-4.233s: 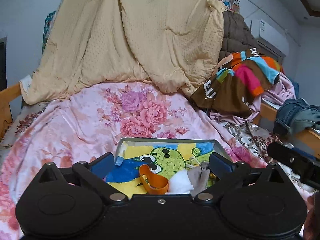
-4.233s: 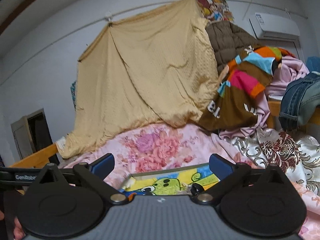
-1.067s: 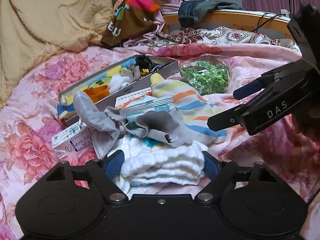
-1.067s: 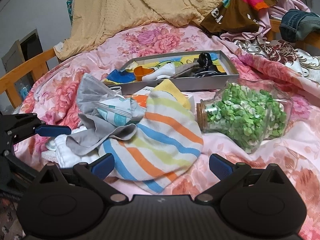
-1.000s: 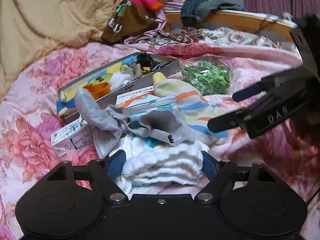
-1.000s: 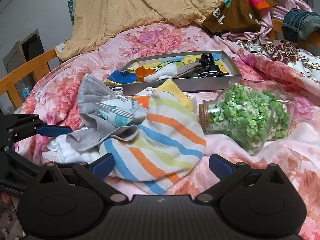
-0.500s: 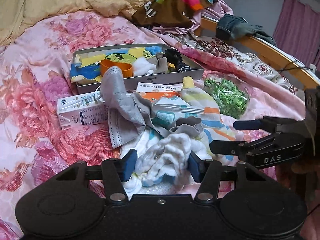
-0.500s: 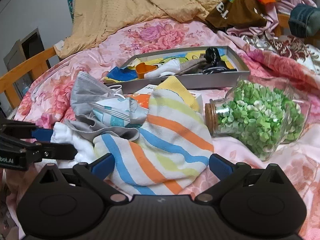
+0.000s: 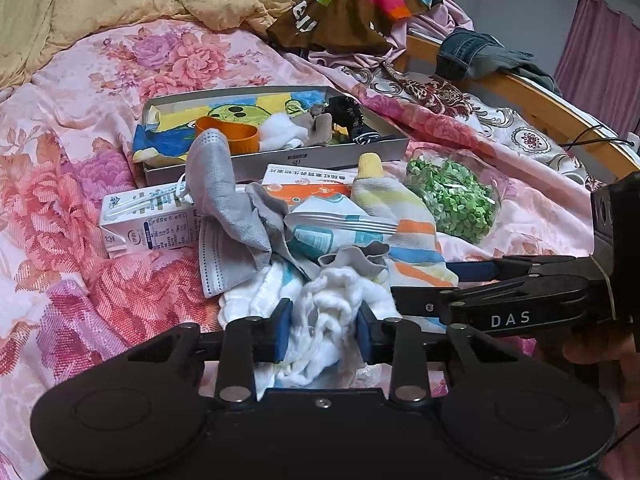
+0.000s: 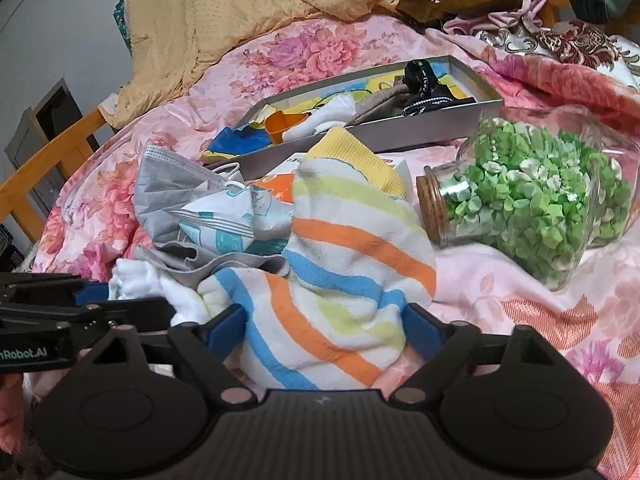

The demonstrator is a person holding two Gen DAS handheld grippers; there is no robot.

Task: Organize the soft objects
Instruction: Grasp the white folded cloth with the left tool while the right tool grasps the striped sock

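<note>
On the pink floral bedspread [image 9: 80, 184] lies a heap of soft things; the left gripper [image 9: 322, 330] is closing, its blue pads pressing either side of a bunched white cloth [image 9: 324, 320] at the heap's near edge; the right gripper [image 10: 324, 330] is closing too, with the striped sock's [image 10: 340, 264] lower end between its jaws (the pads look just at the fabric's edges, not squeezing it); a grey face mask [image 9: 224, 200] lies beyond, near the grey tray [image 9: 320, 158], and a jar of green paper stars [image 10: 536, 204] lies on its side beside the sock.
</note>
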